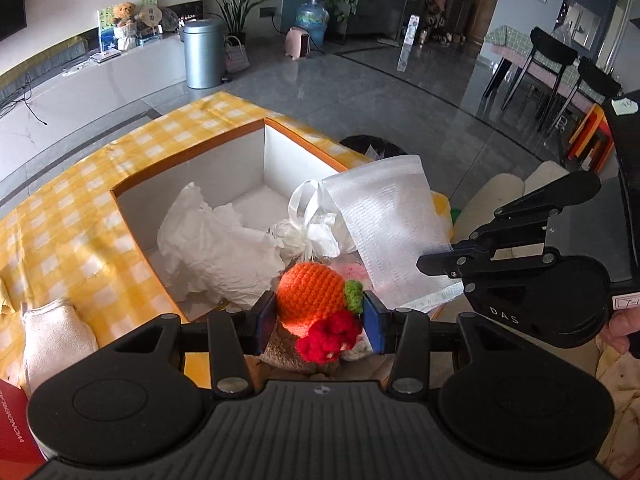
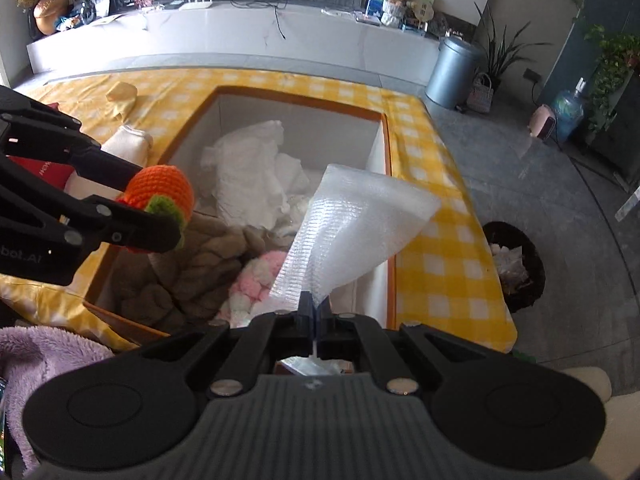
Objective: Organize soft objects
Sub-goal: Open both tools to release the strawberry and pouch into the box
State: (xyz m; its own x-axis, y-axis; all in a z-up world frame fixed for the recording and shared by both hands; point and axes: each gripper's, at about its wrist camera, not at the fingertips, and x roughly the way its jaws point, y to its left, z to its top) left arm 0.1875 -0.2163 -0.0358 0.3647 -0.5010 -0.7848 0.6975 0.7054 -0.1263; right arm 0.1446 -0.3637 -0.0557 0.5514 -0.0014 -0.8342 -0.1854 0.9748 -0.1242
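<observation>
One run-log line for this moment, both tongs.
left tongs: shut on crochet orange | right tongs: shut on foam sheet | both over open box

Two matte black handheld grippers: the left gripper has blue finger pads and silver pivot screws above a ribbed grey base, while the right gripper, at three o'clock, bears white "DAS" lettering.

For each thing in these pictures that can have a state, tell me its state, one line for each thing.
left gripper: shut on the crochet orange
crochet orange: held above the box
right gripper: shut on the foam sheet
foam sheet: held, standing up over the box
box: open, partly filled
white paper: crumpled, in the box
</observation>
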